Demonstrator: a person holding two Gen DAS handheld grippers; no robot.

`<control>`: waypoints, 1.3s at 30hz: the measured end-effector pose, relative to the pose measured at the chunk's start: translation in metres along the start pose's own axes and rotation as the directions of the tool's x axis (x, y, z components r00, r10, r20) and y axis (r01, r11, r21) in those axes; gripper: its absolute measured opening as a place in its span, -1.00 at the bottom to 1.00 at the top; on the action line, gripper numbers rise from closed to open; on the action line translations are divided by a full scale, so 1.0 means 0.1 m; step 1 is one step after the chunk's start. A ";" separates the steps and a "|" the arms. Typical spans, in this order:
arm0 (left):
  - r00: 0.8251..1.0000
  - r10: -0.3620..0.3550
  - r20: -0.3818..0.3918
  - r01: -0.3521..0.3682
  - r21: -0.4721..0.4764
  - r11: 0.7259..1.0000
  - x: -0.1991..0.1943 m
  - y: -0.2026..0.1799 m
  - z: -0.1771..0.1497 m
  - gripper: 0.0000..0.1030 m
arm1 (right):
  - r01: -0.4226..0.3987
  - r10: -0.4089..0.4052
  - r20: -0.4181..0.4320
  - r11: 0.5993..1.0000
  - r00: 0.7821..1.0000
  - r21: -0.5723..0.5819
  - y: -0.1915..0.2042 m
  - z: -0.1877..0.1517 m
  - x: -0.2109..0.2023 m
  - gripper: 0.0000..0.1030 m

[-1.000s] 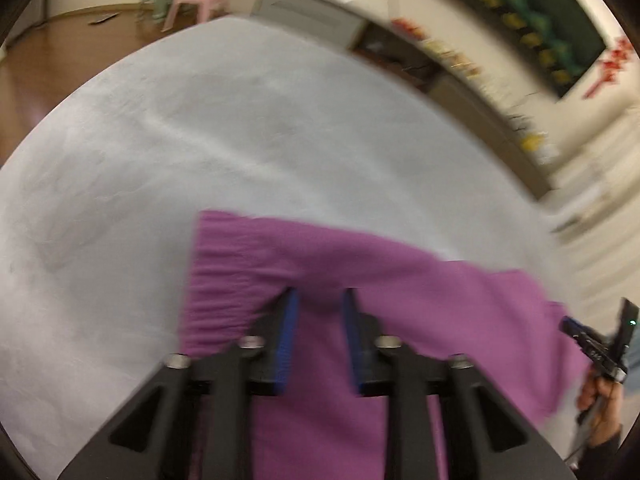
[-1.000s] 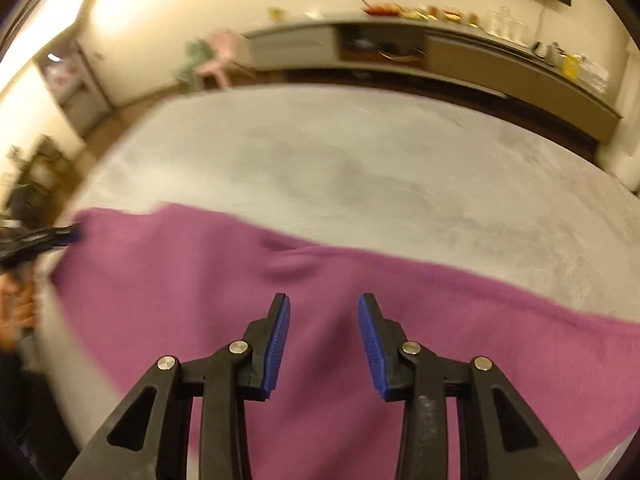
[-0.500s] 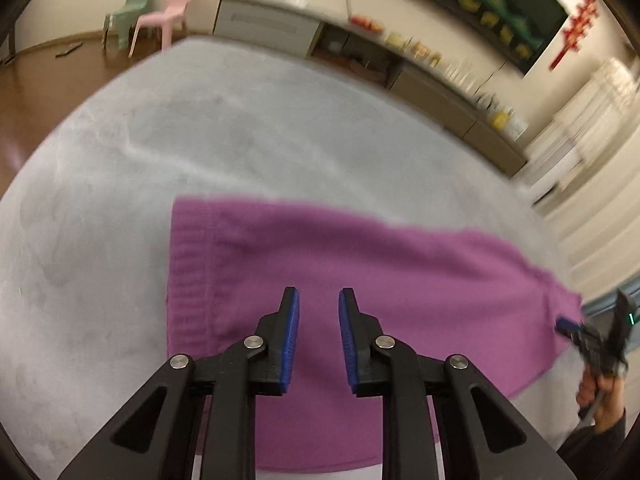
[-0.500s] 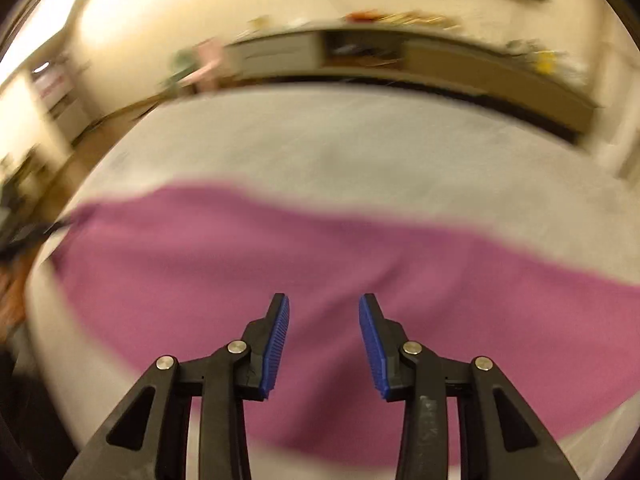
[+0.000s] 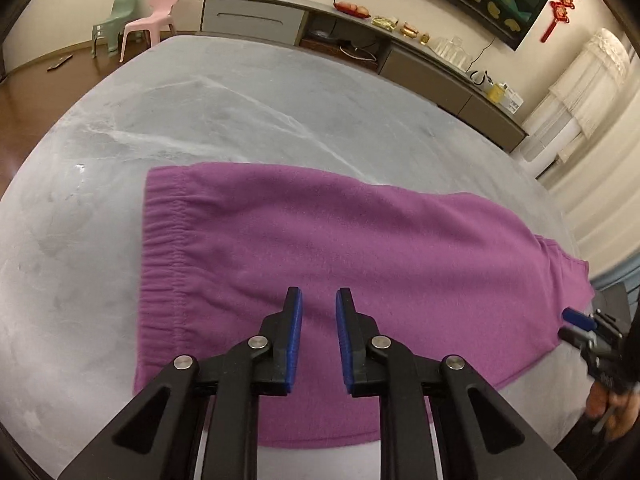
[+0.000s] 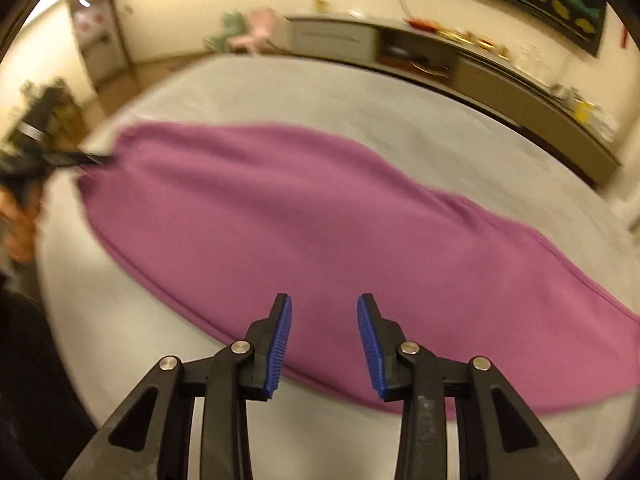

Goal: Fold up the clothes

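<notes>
matt purple fleece trousers (image 5: 360,248), plush grey cloth surface (image 5: 240,112)

The trousers (image 5: 340,256) lie flat across the near part of the bed (image 5: 240,104), waistband (image 5: 160,248) to the left in the left wrist view, the narrow end reaching the bed's right edge. The left gripper (image 5: 319,304) hangs over their near middle; the right gripper (image 5: 576,320) is at the narrow end. Behind the bed a long cabinet (image 5: 400,52) runs along the wall, and two small chairs (image 5: 136,20) stand on the floor at far left.
</notes>
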State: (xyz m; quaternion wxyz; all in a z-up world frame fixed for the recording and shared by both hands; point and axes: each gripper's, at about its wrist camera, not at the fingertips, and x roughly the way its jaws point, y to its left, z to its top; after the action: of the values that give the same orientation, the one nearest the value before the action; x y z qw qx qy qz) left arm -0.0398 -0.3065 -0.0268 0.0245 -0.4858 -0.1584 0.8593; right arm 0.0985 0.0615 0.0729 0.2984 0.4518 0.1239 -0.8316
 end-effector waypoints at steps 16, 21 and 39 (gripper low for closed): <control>0.992 -0.104 0.067 0.112 -0.116 0.987 0.02 0.03 0.22 -0.45 | -0.095 0.090 -0.050 0.988 0.995 -0.124 1.01 0.20 0.61 -0.25; 0.999 -0.034 0.023 0.037 -0.138 0.990 0.13 0.15 0.19 -0.45 | 0.019 -0.020 0.012 0.998 1.000 0.052 0.66 0.86 1.00 -0.26; 0.999 0.025 -0.027 -0.020 0.158 0.987 -0.17 -0.27 -0.07 -0.58 | 0.142 -0.147 0.031 0.979 0.989 0.144 -0.18 0.01 0.29 -0.29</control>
State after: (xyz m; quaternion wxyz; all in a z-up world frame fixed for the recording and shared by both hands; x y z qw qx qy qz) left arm -0.0275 -0.2824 -0.0083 0.0555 -0.4966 -0.0842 0.8621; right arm 0.0748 0.0646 0.0487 0.2068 0.4444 0.0908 -0.8669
